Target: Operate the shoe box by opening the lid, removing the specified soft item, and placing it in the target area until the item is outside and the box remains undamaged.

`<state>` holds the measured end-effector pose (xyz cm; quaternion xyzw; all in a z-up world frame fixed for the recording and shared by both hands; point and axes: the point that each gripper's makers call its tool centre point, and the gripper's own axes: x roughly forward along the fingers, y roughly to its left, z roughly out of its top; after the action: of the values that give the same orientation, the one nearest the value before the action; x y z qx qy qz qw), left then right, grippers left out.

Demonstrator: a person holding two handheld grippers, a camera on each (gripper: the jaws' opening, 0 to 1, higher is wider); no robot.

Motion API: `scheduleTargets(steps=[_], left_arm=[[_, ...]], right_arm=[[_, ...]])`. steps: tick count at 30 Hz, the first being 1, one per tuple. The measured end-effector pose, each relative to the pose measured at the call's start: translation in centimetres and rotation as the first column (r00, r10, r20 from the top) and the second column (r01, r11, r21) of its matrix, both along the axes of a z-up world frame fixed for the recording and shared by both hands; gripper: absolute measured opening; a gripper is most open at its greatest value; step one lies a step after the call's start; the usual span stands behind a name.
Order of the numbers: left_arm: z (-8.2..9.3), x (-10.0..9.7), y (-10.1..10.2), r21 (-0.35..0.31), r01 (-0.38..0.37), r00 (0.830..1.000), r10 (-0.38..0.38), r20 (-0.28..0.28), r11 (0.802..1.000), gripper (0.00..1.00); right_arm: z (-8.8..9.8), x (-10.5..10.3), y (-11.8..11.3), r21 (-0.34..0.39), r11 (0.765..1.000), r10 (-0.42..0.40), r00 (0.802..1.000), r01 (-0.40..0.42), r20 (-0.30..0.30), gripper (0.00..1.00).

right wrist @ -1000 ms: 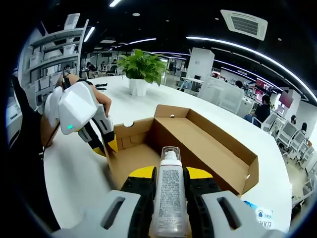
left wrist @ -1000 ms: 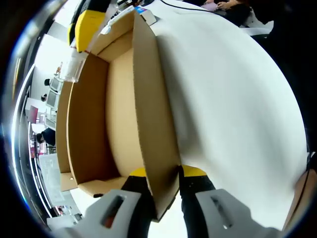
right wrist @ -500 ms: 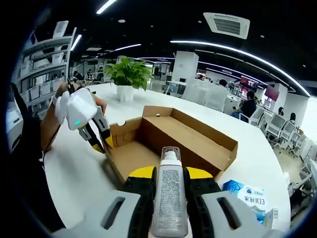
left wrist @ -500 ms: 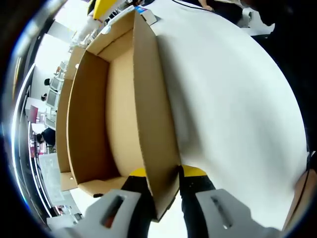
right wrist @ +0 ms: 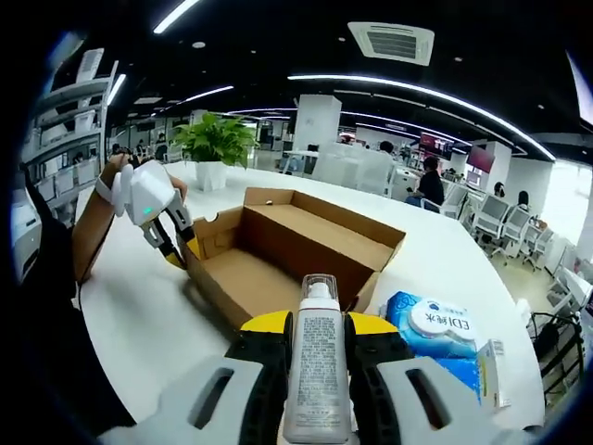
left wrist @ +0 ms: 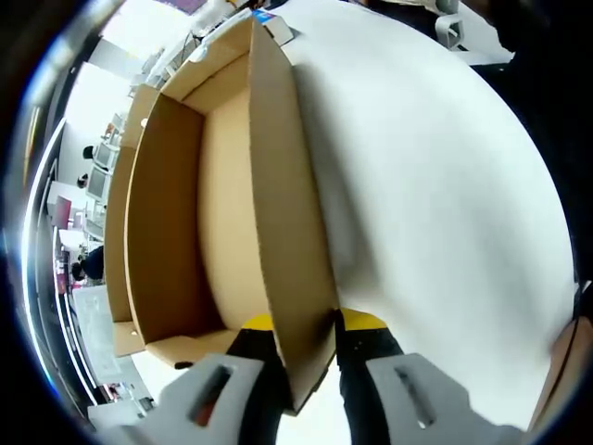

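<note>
The left gripper has its jaws closed on the near wall of the open shoe box, steadying it on the white table. The right gripper is clamped on a small bottle, held clear above the box. Current step appears to be transfer; the next move calls for lowering the bottle onto bare table, possibly beside the blue tissue pack.

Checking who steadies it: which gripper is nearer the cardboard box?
Left. The left gripper clamps the cardboard box wall; the right gripper, holding a bottle, sits back from it.

Left tool clamped shut; right tool clamped shut.
</note>
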<state>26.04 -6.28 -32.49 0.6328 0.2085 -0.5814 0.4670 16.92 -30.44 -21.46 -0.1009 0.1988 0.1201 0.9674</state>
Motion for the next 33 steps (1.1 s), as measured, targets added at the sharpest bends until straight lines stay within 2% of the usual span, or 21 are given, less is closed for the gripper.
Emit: scheduleTargets(steps=[11,33], left_arm=[[0.0,-0.2,0.1,0.007,-0.006,1.0,0.006,0.01,1.0,0.18],[0.0,0.2,0.1,0.01,-0.016,1.0,0.016,0.012,1.0,0.19]], right_arm=[[-0.8,-3.6,-3.5,0.028,0.995,-0.097,0.995,0.096,0.006,0.21],[-4.7,-8.4,-8.1,0.049,0.973,-0.223,0.973,0.225,-0.053,0.21]])
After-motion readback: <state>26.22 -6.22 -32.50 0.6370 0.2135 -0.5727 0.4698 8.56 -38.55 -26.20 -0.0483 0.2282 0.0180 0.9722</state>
